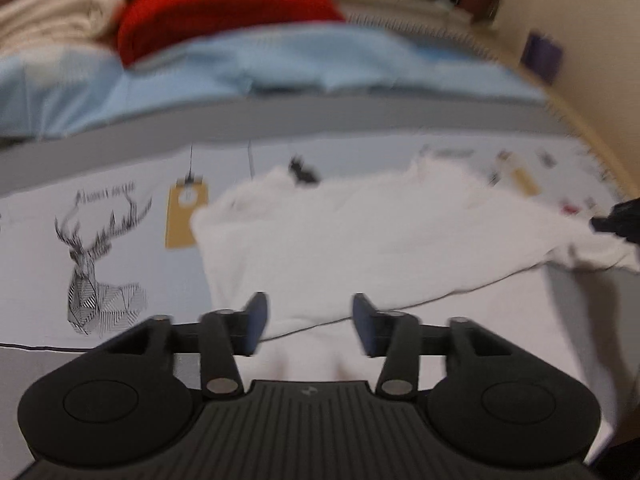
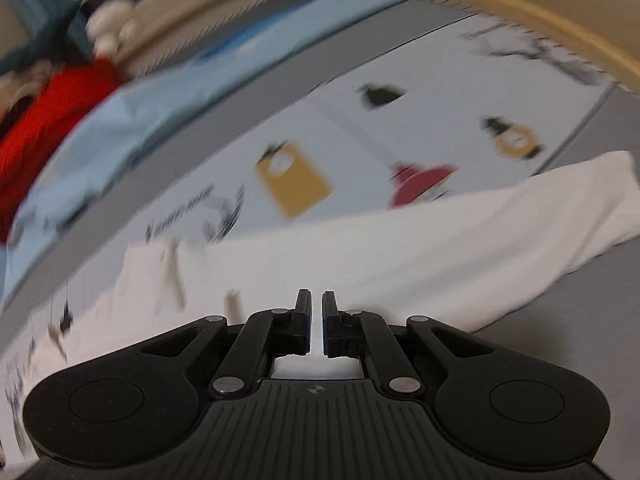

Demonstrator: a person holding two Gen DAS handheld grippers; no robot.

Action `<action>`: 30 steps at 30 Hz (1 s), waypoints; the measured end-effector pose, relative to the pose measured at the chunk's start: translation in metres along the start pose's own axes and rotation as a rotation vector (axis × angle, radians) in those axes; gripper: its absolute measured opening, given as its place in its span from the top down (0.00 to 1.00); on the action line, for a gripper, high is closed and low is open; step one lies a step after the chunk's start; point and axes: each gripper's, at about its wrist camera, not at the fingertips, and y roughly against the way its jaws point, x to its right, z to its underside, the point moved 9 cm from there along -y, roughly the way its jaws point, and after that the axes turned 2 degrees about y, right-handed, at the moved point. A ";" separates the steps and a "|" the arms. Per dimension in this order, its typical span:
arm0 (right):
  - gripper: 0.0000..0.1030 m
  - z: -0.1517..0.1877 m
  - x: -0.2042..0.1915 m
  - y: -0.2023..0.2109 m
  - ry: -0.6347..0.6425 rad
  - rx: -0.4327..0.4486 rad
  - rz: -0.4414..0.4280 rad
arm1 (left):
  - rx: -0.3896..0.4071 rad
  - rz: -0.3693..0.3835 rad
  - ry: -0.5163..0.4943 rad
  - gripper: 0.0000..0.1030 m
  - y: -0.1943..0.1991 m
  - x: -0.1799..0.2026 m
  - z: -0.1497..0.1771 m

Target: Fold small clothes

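Observation:
A small white garment (image 1: pixel 360 240) lies spread on the printed bedsheet (image 1: pixel 120 280), blurred by motion. My left gripper (image 1: pixel 308 320) is open, its blue-padded fingers (image 1: pixel 256 316) apart just above the garment's near edge. In the right wrist view the same white garment (image 2: pixel 400 248) stretches across the sheet. My right gripper (image 2: pixel 317 320) has its jaws nearly together with a thin gap over the white cloth; whether cloth is pinched between them I cannot tell. A dark tip of the right gripper (image 1: pixel 620 216) shows at the garment's far right corner in the left wrist view.
A light blue blanket (image 1: pixel 260 68) and a red cushion (image 1: pixel 224 4) lie at the back of the bed, with cream folded fabric (image 1: pixel 52 12) to the left. A beige bed frame (image 2: pixel 520 12) curves along the far right. The sheet (image 2: pixel 400 128) bears deer and tag prints.

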 end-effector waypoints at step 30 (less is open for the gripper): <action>0.95 -0.036 0.281 0.006 -0.692 0.385 0.270 | 0.082 -0.054 0.076 0.49 -0.026 -0.019 0.001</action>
